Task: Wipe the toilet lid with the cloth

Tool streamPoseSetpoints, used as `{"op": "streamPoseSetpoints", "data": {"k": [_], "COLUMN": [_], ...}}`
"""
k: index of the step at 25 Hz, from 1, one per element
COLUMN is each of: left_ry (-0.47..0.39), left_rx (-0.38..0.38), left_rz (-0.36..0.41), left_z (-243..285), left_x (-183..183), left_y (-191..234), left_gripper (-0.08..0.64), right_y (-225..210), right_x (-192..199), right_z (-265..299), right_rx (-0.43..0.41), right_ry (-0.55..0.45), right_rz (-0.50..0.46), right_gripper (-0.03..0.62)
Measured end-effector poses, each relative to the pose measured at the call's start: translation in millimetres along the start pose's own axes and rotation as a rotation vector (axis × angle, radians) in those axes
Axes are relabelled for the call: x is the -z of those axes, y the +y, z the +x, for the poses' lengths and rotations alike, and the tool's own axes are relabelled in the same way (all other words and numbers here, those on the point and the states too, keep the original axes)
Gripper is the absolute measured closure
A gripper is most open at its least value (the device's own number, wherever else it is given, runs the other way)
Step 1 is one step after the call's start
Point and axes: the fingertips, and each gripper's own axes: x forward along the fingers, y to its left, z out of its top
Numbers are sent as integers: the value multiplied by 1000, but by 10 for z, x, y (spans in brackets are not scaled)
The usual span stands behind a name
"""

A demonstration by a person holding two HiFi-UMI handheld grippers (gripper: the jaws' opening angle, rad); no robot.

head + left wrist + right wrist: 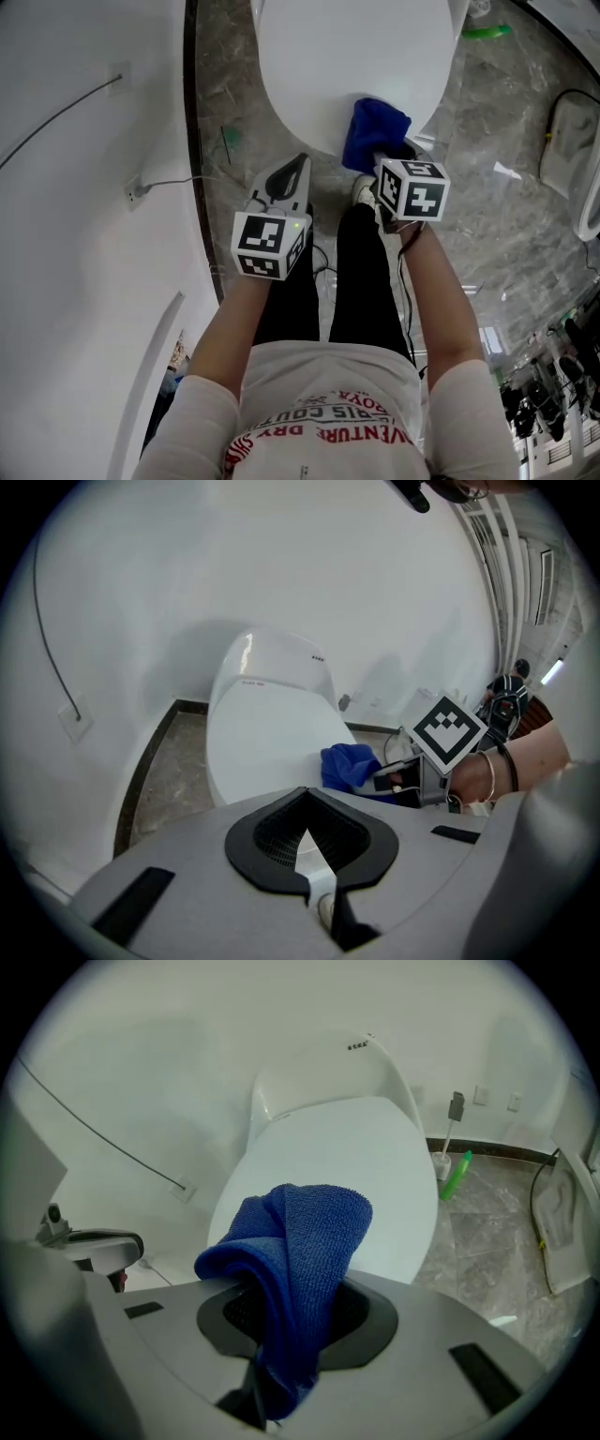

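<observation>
The white toilet lid point(347, 66) is down, straight ahead of me at the top of the head view. My right gripper point(389, 161) is shut on a blue cloth point(373, 131), which bunches over the lid's near edge. In the right gripper view the cloth point(300, 1241) rises out of the jaws and folds over, hiding part of the lid point(347, 1147). My left gripper point(292, 178) hovers left of the cloth, just short of the lid's front edge, shut on nothing. The left gripper view shows the lid point(262, 742), the cloth point(347, 764) and the right gripper point(398, 778).
A white wall point(84, 187) with a thin cable runs close on the left. A green-handled brush point(457, 1174) stands on the marble floor point(487, 216) right of the toilet. A white object with a black cable point(567, 141) lies far right. The person's legs point(361, 281) are below the grippers.
</observation>
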Motion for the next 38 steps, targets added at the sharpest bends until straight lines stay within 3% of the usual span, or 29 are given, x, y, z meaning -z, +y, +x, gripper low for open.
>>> {"op": "streamPoseSetpoints", "data": {"k": [8, 14, 19, 24, 29, 38], "left_ry": [11, 8, 9, 25, 4, -164], "left_rx": [-13, -28, -15, 24, 38, 74], "left_rz": [29, 10, -22, -14, 8, 55], "left_z": [291, 510, 630, 589, 304, -1018], "left_x": [-80, 0, 170, 272, 73, -679], "left_y": [-624, -1015, -1302, -1420, -1312, -889], "left_gripper": [554, 554, 554, 554, 554, 554], "right_y": [-719, -1023, -1398, -1581, -1266, 126], "right_x": [203, 298, 477, 635, 586, 172], "right_z": [-309, -358, -416, -633, -914, -1833], "right_rx": [11, -21, 48, 92, 74, 79], "right_ry": [10, 5, 31, 13, -57, -327], "right_rz": [59, 32, 13, 88, 118, 162], "right_gripper": [494, 494, 494, 495, 494, 494]}}
